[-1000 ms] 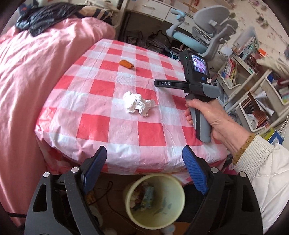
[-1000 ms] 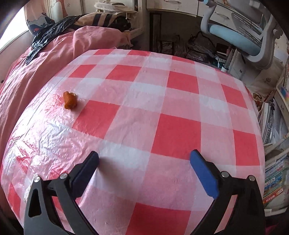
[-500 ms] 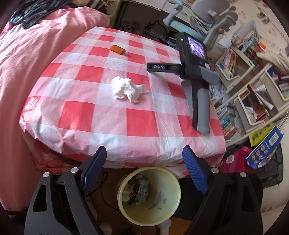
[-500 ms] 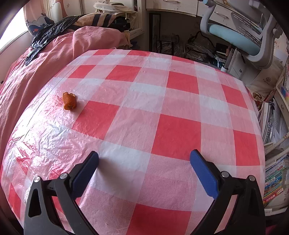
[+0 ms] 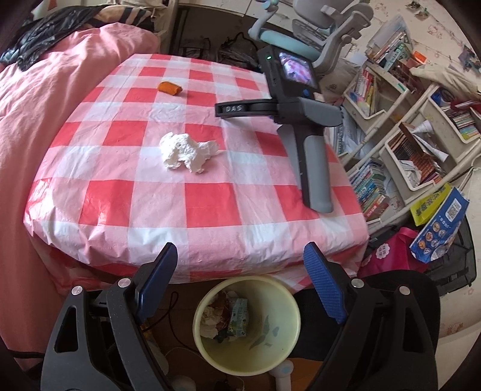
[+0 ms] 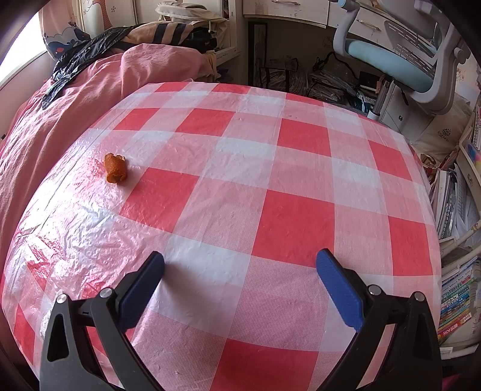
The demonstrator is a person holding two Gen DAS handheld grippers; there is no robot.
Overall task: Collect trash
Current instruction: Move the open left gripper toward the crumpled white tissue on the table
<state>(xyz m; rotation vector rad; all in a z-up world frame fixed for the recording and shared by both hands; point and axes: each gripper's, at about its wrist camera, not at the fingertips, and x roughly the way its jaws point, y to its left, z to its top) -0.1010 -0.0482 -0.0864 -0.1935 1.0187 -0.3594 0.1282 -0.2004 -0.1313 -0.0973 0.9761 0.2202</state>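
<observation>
The left hand-held gripper (image 5: pixel 240 264) hangs wide open and empty above the yellow bin (image 5: pixel 246 324). The right hand-held gripper (image 6: pixel 240 267), also spread and empty, rests on the tabletop (image 6: pixel 270 186); crumpled tissue (image 5: pixel 186 152) and orange peel (image 6: pixel 114 167) lie there.

Daylight pouring in from window (image 6: pixel 18 60) at far left. Pink bedding (image 5: pixel 36 114) heaped alongside table in red-and-white checked cloth (image 6: pixel 294 210); dark crumpled item (image 6: pixel 78 54) on it, possibly plastic bag. Grey-and-blue office chair (image 6: pixel 399 60) at back by white drawers (image 6: pixel 288 9). Tilted white shelves (image 5: pixel 421 126) crammed with books on right. Floor cluttered, bags and cables under desk.
</observation>
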